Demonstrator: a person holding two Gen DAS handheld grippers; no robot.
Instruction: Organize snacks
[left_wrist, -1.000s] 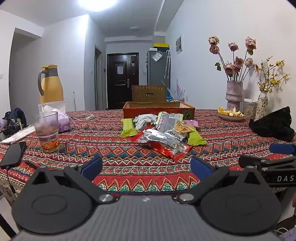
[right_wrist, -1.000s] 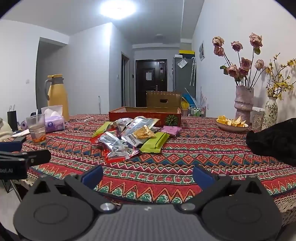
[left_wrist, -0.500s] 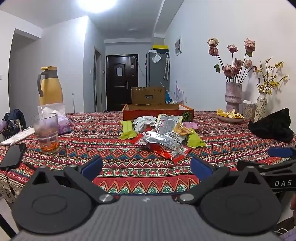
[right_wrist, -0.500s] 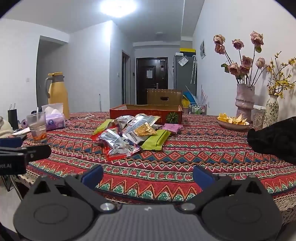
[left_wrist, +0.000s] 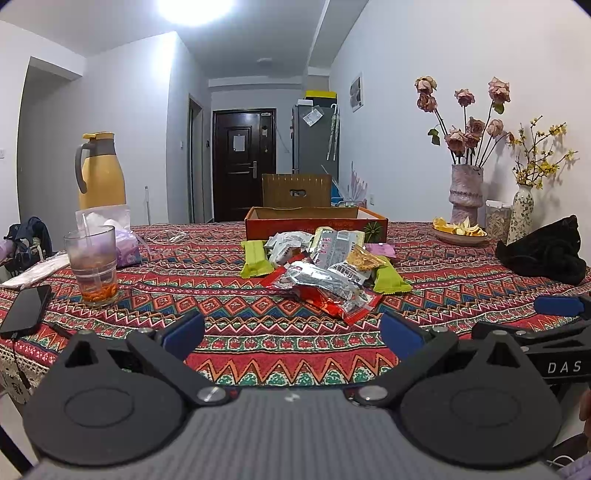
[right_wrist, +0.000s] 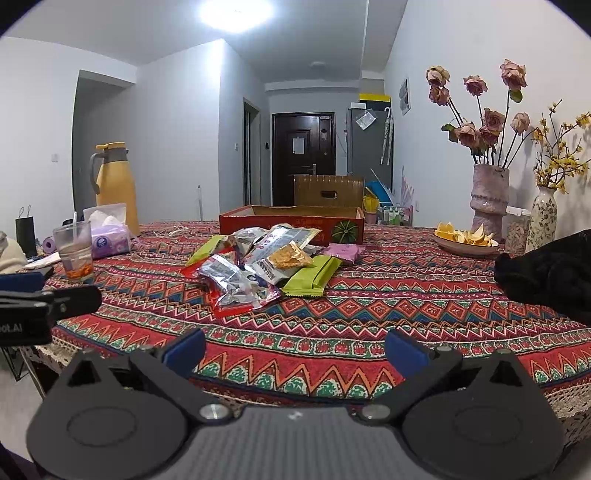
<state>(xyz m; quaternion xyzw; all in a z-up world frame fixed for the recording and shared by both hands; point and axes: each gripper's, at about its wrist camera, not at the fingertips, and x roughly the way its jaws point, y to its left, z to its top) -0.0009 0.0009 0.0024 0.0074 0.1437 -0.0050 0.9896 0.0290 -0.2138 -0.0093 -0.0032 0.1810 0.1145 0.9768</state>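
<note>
Left gripper (left_wrist: 291, 328): we hold it low at the tabletop's (left_wrist: 258, 347) near edge, fingers wide apart, nothing between them.
Right gripper (right_wrist: 295, 349): ours too, fingers spread, empty, beside the left.
Snacks (left_wrist: 325, 269): we see them piled mid-tabletop, well ahead of both grippers.
Box (left_wrist: 316, 221): open, just behind the pile.
Cup (left_wrist: 92, 266): left of the snacks.
</note>
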